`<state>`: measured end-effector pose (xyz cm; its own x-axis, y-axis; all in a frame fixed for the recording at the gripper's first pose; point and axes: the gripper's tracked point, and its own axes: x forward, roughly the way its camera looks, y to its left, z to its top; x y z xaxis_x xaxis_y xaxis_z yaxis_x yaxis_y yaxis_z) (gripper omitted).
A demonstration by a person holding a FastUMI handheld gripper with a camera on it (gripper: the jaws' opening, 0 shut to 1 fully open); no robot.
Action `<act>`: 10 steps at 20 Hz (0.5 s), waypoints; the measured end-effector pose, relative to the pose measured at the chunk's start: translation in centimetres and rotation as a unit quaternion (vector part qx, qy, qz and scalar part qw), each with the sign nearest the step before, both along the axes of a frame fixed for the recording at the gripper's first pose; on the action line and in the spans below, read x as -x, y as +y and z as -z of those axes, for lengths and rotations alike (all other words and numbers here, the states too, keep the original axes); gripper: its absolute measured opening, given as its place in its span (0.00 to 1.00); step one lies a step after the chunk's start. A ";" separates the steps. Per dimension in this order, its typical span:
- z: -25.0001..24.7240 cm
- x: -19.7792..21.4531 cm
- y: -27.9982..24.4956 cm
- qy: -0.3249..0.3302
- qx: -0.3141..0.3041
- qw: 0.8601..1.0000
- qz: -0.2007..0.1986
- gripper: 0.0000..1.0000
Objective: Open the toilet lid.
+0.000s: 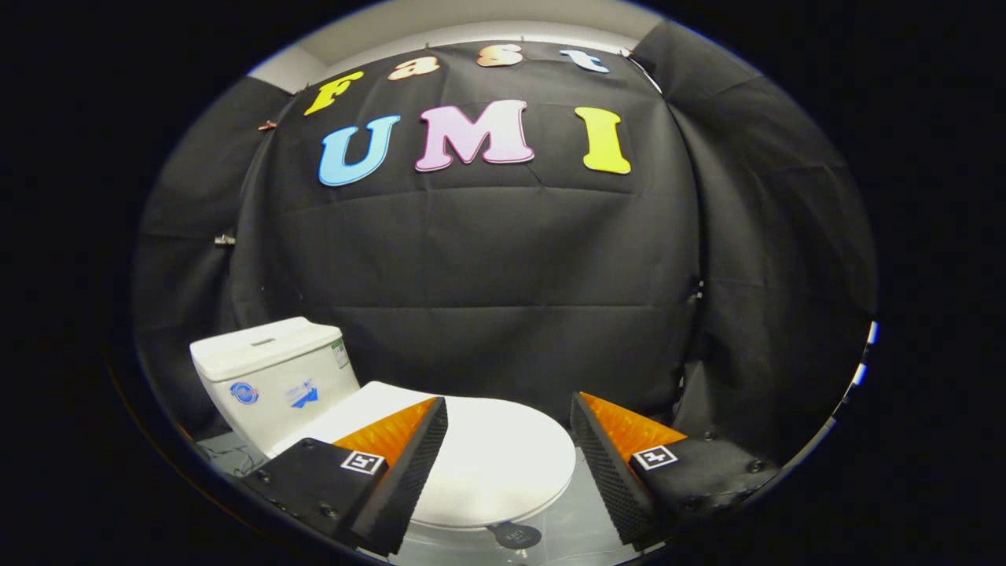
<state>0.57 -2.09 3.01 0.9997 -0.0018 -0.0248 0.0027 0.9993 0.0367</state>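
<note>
Tongs (508,440) spread wide apart, gripping nothing, above closed white oval plastic toilet lid (503,460), white ceramic cistern (271,377) beyond-left

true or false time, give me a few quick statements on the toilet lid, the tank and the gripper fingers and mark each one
1. The toilet lid is down. True.
2. The gripper is shut on the lid. False: its fingers stand wide apart, gripping nothing.
3. The tank stands beyond the left finger. True.
4. The lid lies between and just ahead of the fingers. True.
5. The tank's top is off. False: it sits in place.
</note>
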 end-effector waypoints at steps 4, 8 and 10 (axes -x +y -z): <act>3.1 0.7 -1.0 0.038 -0.065 0.997 0.009 0.99; 7.5 1.7 -2.1 0.075 -0.078 0.994 0.013 0.99; 9.3 2.0 -2.9 0.093 -0.088 0.992 0.016 0.99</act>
